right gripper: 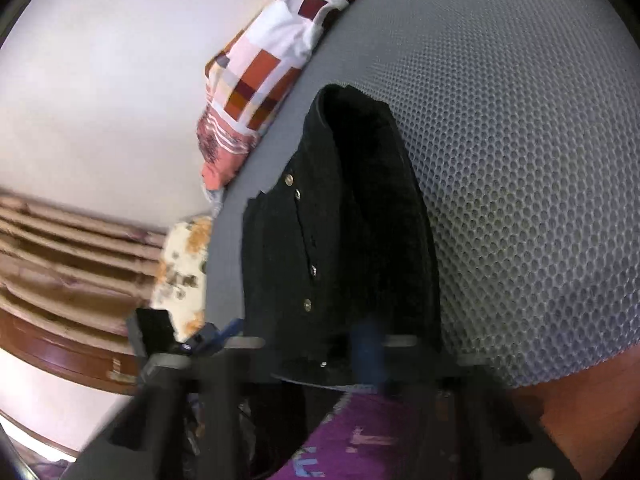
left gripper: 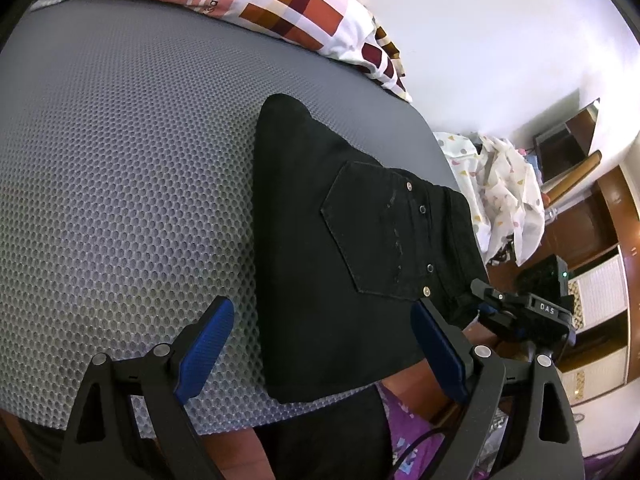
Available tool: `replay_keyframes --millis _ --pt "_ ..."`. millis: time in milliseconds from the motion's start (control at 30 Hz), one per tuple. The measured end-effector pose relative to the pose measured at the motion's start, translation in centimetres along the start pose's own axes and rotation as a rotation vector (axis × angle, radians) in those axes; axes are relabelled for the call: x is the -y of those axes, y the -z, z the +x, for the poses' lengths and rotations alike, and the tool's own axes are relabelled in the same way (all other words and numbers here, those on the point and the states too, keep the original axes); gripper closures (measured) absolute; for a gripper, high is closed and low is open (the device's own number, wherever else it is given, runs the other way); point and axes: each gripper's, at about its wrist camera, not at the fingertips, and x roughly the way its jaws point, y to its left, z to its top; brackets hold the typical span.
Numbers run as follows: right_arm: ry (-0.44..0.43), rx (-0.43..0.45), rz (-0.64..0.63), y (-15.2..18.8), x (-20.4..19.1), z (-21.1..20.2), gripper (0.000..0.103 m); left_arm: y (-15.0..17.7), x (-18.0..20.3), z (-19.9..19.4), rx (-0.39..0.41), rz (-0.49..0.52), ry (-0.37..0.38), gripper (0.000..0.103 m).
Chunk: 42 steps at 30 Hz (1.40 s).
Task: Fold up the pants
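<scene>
Black pants (left gripper: 340, 240) lie folded in a compact rectangle on the grey mesh mattress (left gripper: 120, 160), back pocket and rivets up, near its front right edge. My left gripper (left gripper: 320, 344) is open and empty, blue pads spread over the pants' near edge, a little above them. The right gripper (left gripper: 516, 312) shows in the left wrist view past the pants' right side. In the blurred right wrist view the pants (right gripper: 352, 240) fill the middle, and the right gripper (right gripper: 320, 352) sits at their near edge; its jaws are too smeared to read.
A patchwork pillow (left gripper: 288, 4) lies at the mattress's far edge. A crumpled white dotted cloth (left gripper: 500, 184) sits off the right side by wooden furniture (left gripper: 592, 208). The person's purple clothing (right gripper: 360, 440) is close at the bottom.
</scene>
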Motion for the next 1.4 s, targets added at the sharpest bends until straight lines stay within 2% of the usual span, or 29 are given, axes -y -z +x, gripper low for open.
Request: replay_keyframes --millis 67,200,300,400,467,567,667,733,800,867,933,967,1100,1200,1267,1300,1333,1400 --pt "-0.012 0.010 -0.005 0.1 -0.5 -0.2 0.087 -0.2 0.2 0.1 0.000 0.005 -0.010 0.013" --pt "-0.182 0.038 0.025 0.4 -2.9 -2.2 0.088 -0.9 0.5 -0.8 0.032 0.017 -0.027 0.013" --pt "-0.236 0.039 0.079 1.7 -1.9 -3.5 0.088 -1.2 0.6 -1.1 0.043 0.028 -0.028 0.013" --pt "-0.137 -0.004 0.183 2.9 3.0 -2.4 0.088 -1.0 0.5 -0.1 0.022 0.041 -0.048 0.013" --pt "-0.185 -0.016 0.269 3.2 5.7 -1.5 0.091 -0.7 0.2 0.8 -0.011 0.033 -0.056 0.013" --pt "-0.147 -0.019 0.207 2.8 4.6 -1.8 0.091 -0.3 0.2 1.5 -0.034 0.032 -0.056 0.013" --pt "-0.139 -0.028 0.210 2.6 4.3 -1.6 0.090 -0.4 0.4 1.8 -0.039 0.044 -0.057 0.013" --pt "-0.128 -0.031 0.196 2.3 3.5 -1.4 0.085 -0.5 0.6 1.8 -0.035 0.051 -0.057 0.013" --pt "-0.076 -0.008 0.139 1.7 1.8 -1.9 0.082 -0.5 0.8 1.6 -0.032 0.061 -0.062 0.013" --pt "0.010 0.037 0.065 0.9 0.2 -3.1 0.074 -0.7 1.0 1.4 -0.023 0.073 -0.067 0.013" --pt "0.074 0.060 0.009 0.4 -0.2 -3.9 0.047 -1.0 1.0 1.2 -0.006 0.080 -0.069 0.013" --pt "0.092 0.061 -0.006 -0.2 -0.2 -4.0 0.043 -1.2 0.8 1.2 -0.004 0.074 -0.068 0.013" --pt "0.142 0.044 -0.031 -2.2 0.2 -2.2 0.043 -1.9 -0.1 1.4 -0.001 0.043 -0.076 0.013" --pt "0.130 0.015 -0.054 -3.3 0.6 -0.3 0.045 -2.7 -0.8 1.6 0.008 0.027 -0.072 0.013" --pt "0.119 -0.018 -0.066 -3.7 0.9 1.1 0.062 -3.4 -1.1 2.1 -0.006 0.026 -0.074 0.013" --pt "0.121 -0.033 -0.068 -3.8 1.1 1.7 0.078 -3.5 -1.2 2.3 -0.012 0.030 -0.076 0.013" --pt "0.119 -0.040 -0.067 -3.7 1.3 1.9 0.085 -3.8 -1.3 2.6 -0.017 0.033 -0.081 0.013" --pt "0.086 -0.029 -0.056 -3.8 1.3 2.2 0.087 -4.2 -1.5 2.9 -0.015 0.029 -0.075 0.013"
